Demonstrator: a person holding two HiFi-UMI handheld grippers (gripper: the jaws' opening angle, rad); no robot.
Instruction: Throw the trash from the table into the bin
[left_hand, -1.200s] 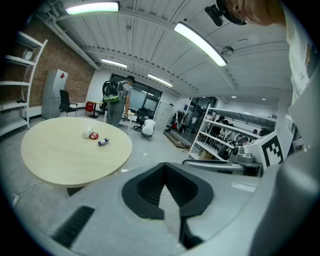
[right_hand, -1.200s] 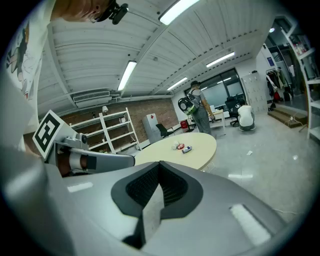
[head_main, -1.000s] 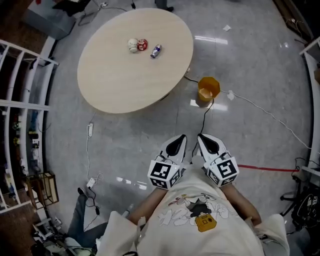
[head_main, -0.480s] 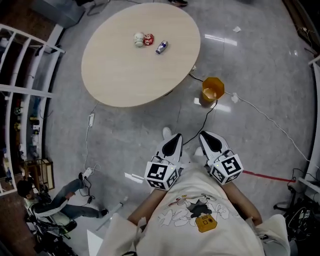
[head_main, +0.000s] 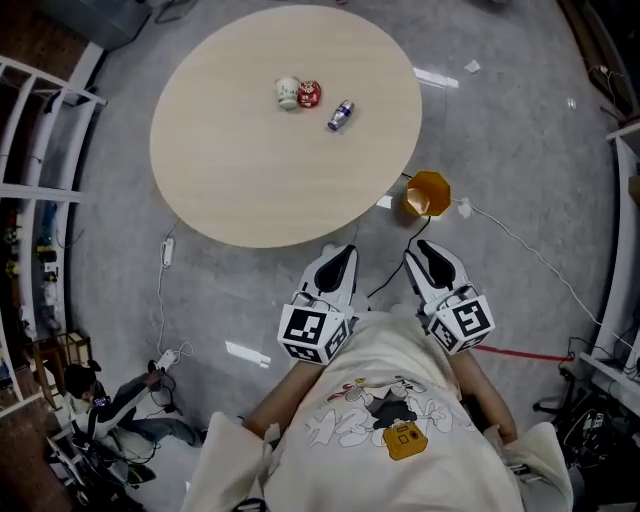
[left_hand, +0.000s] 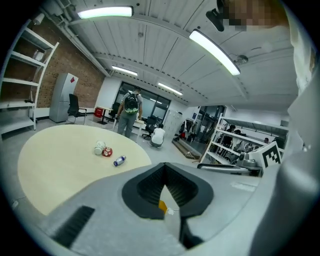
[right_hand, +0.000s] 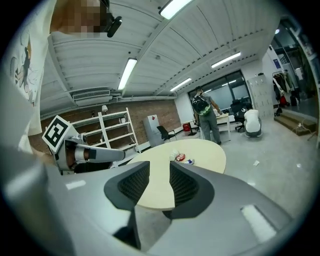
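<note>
Jaws empty: your left gripper's (head_main: 343, 258) closed, your right gripper's (head_main: 428, 252) just parting, readied for trash (head_main: 308, 94) on the desk (head_main: 250, 180) ahead.

I read this as an open-plan lab/office space: grey polished floor (head_main: 520, 130) with loose cables (head_main: 166, 252), white metal racks (right_hand: 103, 131), brick wall (left_hand: 87, 75), ceiling strip lights (left_hand: 215, 50), office chairs (left_hand: 74, 107), and a round surface (head_main: 230, 190) mid-room.

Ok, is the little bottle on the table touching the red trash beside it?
Apart. The head view shows a strip of bare table between the bottle and the red trash.
</note>
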